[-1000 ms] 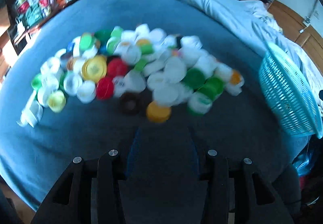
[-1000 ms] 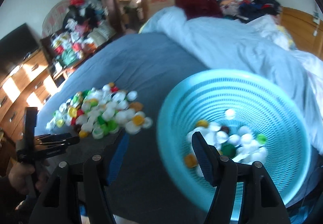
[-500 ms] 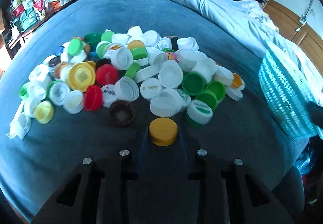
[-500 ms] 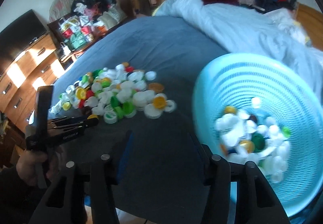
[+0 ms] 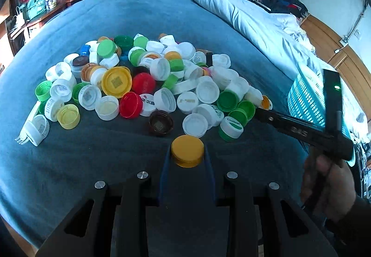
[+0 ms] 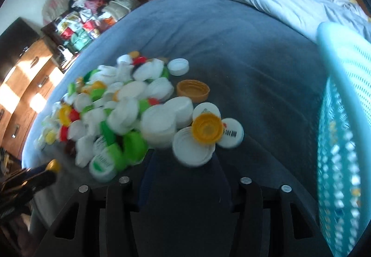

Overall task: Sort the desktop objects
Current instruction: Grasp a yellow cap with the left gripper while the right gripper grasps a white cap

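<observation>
Pinching a yellow cap (image 5: 187, 151) by its sides, the left gripper (image 5: 187, 159) has it at the near edge of the cap pile (image 5: 148, 85) on the blue blanket (image 5: 162, 13), likely for carrying right to the turquoise basket (image 5: 306, 99). Empty, the right gripper (image 6: 185, 159) has its fingers closing just before a white cap (image 6: 193, 149) on the pile's right edge, probably its next pick.

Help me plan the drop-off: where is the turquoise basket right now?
The turquoise basket fills the right edge of the right wrist view, on the blue blanket to the right of the bottle-cap pile; the left wrist view also shows it far right.
</observation>
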`<action>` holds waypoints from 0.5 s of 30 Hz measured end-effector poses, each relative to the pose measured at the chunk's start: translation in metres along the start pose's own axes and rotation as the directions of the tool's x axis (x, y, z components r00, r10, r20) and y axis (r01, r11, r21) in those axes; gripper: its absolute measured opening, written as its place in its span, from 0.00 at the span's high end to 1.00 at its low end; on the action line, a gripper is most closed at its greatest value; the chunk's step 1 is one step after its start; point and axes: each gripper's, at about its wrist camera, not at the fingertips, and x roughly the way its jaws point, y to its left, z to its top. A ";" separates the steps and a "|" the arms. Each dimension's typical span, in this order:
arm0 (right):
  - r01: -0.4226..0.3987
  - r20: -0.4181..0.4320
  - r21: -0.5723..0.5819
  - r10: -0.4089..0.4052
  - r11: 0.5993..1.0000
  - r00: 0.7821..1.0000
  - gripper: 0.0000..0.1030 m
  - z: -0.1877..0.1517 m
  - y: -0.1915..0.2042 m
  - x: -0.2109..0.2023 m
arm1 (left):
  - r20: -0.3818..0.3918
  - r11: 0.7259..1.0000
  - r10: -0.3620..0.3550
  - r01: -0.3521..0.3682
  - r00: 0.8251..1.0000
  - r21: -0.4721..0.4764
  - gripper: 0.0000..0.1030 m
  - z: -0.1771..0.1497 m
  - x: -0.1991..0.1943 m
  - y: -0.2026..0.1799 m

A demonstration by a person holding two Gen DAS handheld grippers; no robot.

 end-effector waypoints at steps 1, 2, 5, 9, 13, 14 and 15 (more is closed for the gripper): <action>0.009 -0.007 0.002 -0.009 1.000 1.000 0.54 -0.001 -0.002 0.003 | -0.003 1.000 0.000 0.000 1.000 0.001 0.76 -0.001 0.000 0.000; 0.014 -0.003 0.005 -0.014 1.000 1.000 0.58 -0.001 -0.003 0.003 | -0.005 1.000 0.001 -0.001 1.000 0.000 0.76 -0.001 0.000 0.000; 0.009 -0.003 0.009 -0.009 1.000 1.000 0.58 -0.002 -0.002 -0.003 | -0.006 1.000 0.003 -0.003 1.000 -0.002 0.76 -0.002 -0.001 0.000; -0.074 -0.023 0.019 0.075 0.997 0.997 0.58 -0.005 0.004 -0.021 | 0.001 1.000 0.010 -0.010 1.000 -0.005 0.76 -0.001 -0.008 -0.001; -0.335 0.039 0.310 0.340 0.890 0.940 0.58 -0.008 -0.030 -0.042 | 0.022 1.000 0.009 -0.009 1.000 0.006 0.76 0.000 -0.018 -0.006; -0.365 0.001 0.390 0.396 0.845 0.918 0.58 -0.013 -0.039 -0.032 | 0.021 1.000 0.007 -0.007 1.000 0.005 0.76 0.000 -0.019 -0.007; -0.420 0.005 0.436 0.464 0.796 0.886 0.58 -0.016 -0.043 -0.028 | 0.021 1.000 0.007 -0.007 1.000 0.007 0.76 0.000 -0.020 -0.008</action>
